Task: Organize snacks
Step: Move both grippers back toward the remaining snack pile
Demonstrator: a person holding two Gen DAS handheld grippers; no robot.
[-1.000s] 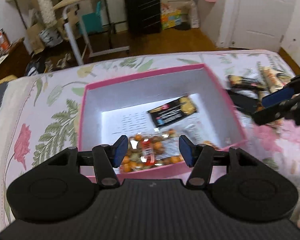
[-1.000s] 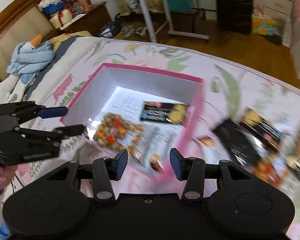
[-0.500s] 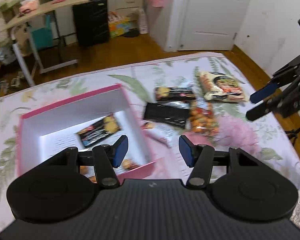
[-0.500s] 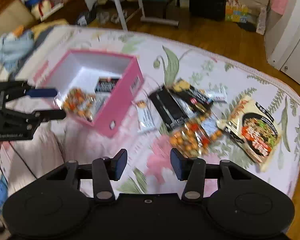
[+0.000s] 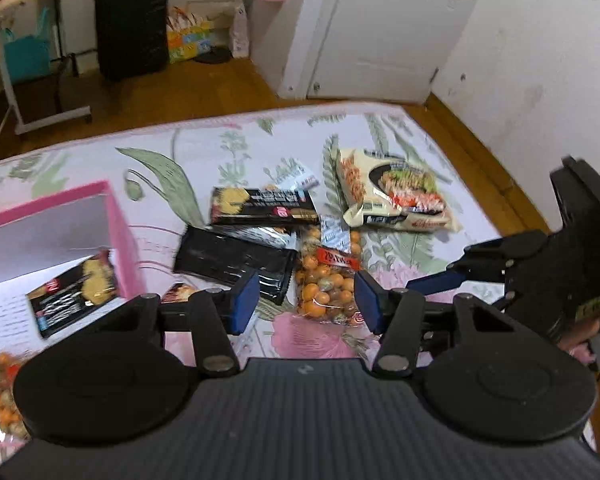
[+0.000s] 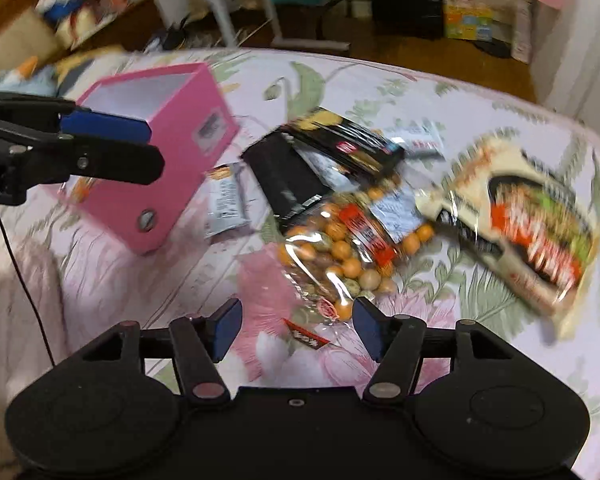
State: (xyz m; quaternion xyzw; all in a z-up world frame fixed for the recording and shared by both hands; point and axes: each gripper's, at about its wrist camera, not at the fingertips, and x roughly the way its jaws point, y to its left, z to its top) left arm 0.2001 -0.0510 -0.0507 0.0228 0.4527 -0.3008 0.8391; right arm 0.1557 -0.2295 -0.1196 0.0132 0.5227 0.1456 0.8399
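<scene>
A: Your left gripper [image 5: 306, 300] — how do the jaws stand?

B: Spread wide, nothing between them. It hangs over the floral bedspread [image 5: 228, 148], with the clear bag of orange coated nuts [image 5: 328, 280] lying just ahead, between the blue pads [image 5: 244, 300].

A: And your right gripper [image 6: 296, 328]?

B: Also released, empty. The same nut bag [image 6: 348, 244] lies right in front of its fingertips; whether they touch it, you cannot tell from here.

A: Where do the other snacks sit?

B: Loose on the bed. A black packet [image 5: 234, 260] touches the nut bag's left side, a dark cracker packet [image 5: 264, 210] lies behind it, and the noodle packet [image 5: 396, 194] lies near, off to the right. The pink box [image 5: 120, 232] stands left of the pile with one dark packet [image 5: 74, 292] inside and a second bag of nuts [image 5: 2, 392] low in the left-wrist view.
</scene>
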